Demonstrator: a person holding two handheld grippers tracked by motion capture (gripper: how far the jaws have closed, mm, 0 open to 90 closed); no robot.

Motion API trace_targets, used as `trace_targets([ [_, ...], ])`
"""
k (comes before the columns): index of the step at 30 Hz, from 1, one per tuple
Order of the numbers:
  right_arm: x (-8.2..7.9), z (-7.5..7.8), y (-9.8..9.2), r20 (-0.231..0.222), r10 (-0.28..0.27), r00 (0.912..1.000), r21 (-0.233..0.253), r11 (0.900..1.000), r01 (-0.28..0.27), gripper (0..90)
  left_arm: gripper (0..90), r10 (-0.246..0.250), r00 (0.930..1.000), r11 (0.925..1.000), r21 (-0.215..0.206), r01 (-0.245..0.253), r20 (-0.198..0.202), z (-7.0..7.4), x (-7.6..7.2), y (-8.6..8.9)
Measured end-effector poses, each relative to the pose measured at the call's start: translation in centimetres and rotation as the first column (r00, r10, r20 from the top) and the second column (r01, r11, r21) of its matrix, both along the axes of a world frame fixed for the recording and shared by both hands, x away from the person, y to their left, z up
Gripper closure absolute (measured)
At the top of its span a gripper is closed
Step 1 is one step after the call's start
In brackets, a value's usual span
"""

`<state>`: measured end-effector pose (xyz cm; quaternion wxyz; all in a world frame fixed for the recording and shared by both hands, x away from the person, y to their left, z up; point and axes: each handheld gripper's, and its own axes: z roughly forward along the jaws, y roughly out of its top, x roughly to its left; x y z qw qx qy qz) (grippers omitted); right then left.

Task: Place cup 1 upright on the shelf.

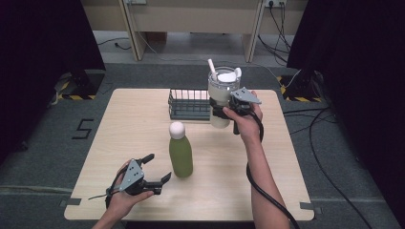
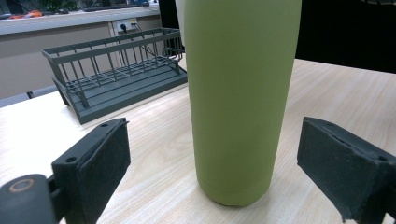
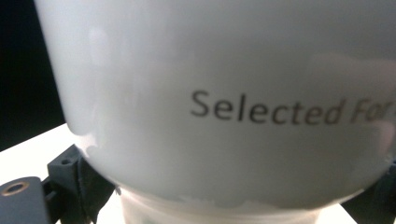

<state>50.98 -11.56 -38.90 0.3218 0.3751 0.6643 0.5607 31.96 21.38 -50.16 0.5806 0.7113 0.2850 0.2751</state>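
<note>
R gripper (image 1: 228, 110) clamped on the white tumbler (image 1: 222, 95), lifted just beside the wire rack (image 1: 188, 104), at its R end; not in the rack yet. Print on the cup wall fills my R gripper view. L gripper (image 1: 155, 169) wide open, jaws either side of the green bottle (image 1: 180, 151), no contact. Bottle stands upright on the table (image 1: 133, 124), near side of rack. Est: tumbler half done, bottle not started.

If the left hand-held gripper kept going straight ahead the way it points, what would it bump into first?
Most likely the green bottle: it stands upright directly ahead of the open left hand-held gripper, between its jaw lines.
</note>
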Motion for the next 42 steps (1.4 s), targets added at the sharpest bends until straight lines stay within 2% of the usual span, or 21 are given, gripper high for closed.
trace_targets([
  [8, 0.8, 0.6, 0.4, 0.002, 0.000, 1.0000, 0.001, 1.000, 0.000, 7.2, 8.7, 0.002, 1.0000, 1.0000, 0.004, -0.002, 0.004, 0.0, 0.0, 0.1],
  [42, 3.1, 1.2, 1.3, -0.010, -0.012, 0.9999, 0.004, 1.000, 0.012, 6.6, 8.9, 0.003, 1.0000, 1.0000, 0.005, -0.003, 0.007, 0.0, 0.0, 0.1],
])
